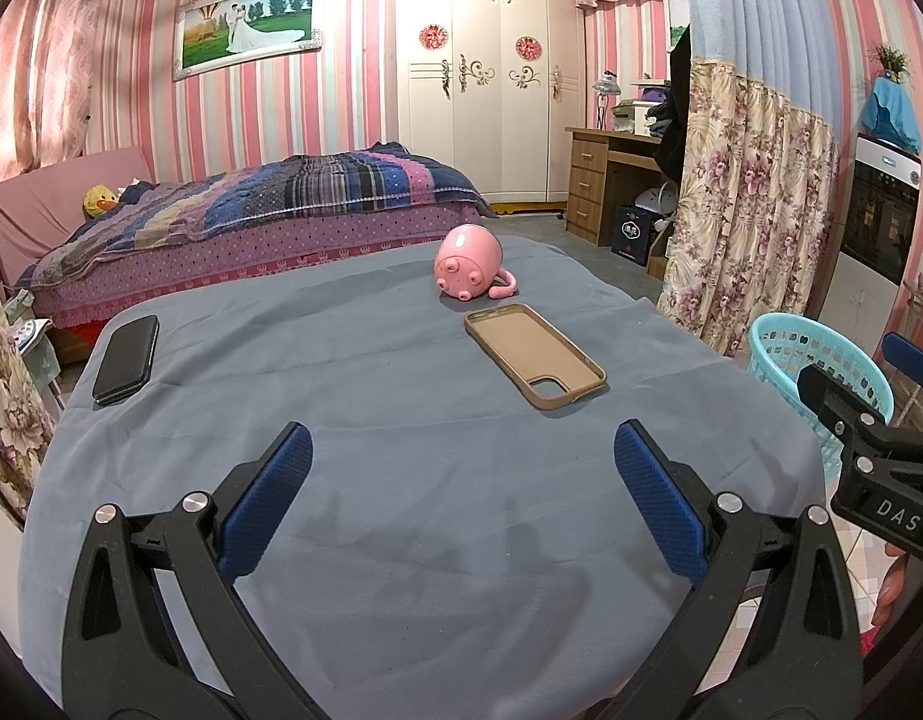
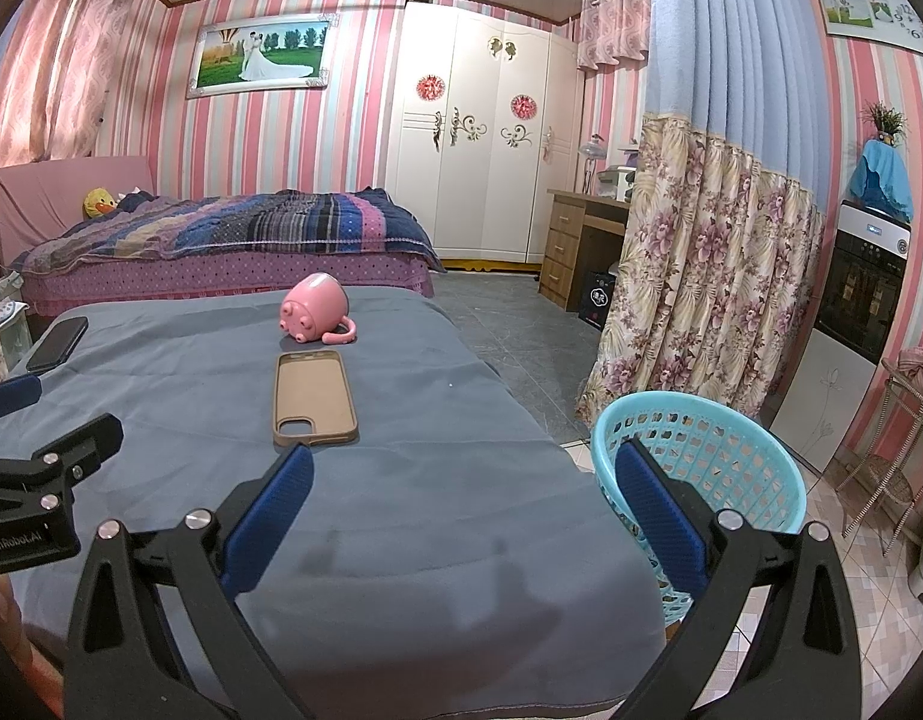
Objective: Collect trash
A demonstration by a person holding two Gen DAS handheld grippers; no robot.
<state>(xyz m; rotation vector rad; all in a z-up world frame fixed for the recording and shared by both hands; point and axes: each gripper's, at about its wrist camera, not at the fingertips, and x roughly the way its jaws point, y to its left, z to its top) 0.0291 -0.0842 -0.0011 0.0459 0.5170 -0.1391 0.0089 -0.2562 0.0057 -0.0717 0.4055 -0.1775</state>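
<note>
Left wrist view: left gripper [image 1: 461, 480] low over the near part of a tabletop draped in grey-blue cloth [image 1: 401, 420], jaws wide apart, nothing between them. Ahead and slightly right, lying flat, an empty tan phone case with its open side up [image 1: 530, 354], camera cutout toward the near end. Just beyond it, close but apart, a pink pig-shaped mug on its side [image 1: 468, 262], curled handle resting on the cloth toward the case. Far left near the tabletop edge, a black phone lying flat [image 1: 127, 359], well apart from the rest. Off the right edge of the tabletop, a turquoise perforated plastic basket [image 1: 818, 369], partly hidden behind the right gripper [image 1: 863, 402], which juts in from the right border; cannot tell how its jaws stand from here. Past the tabletop, a bed with a striped quilt [image 1: 269, 198], a white wardrobe [image 1: 485, 78], a floral curtain [image 1: 749, 204].

Right wrist view: right gripper [image 2: 464, 483] also above the near cloth, jaws wide apart and holding nothing. Right blue finger [image 2: 659, 516] overlapping the near rim of the turquoise basket [image 2: 701, 450], which stands on the floor just beside the tabletop's right edge; little of its bottom visible past the finger. Tan case [image 2: 314, 396] straight ahead, just beyond the left fingertip. Pig mug [image 2: 316, 307] behind the case. Black phone [image 2: 58, 343] at far left, above the left gripper's [image 2: 41, 414] body entering from that side. Grey tiled floor [image 2: 521, 336] between tabletop and curtain.
</note>
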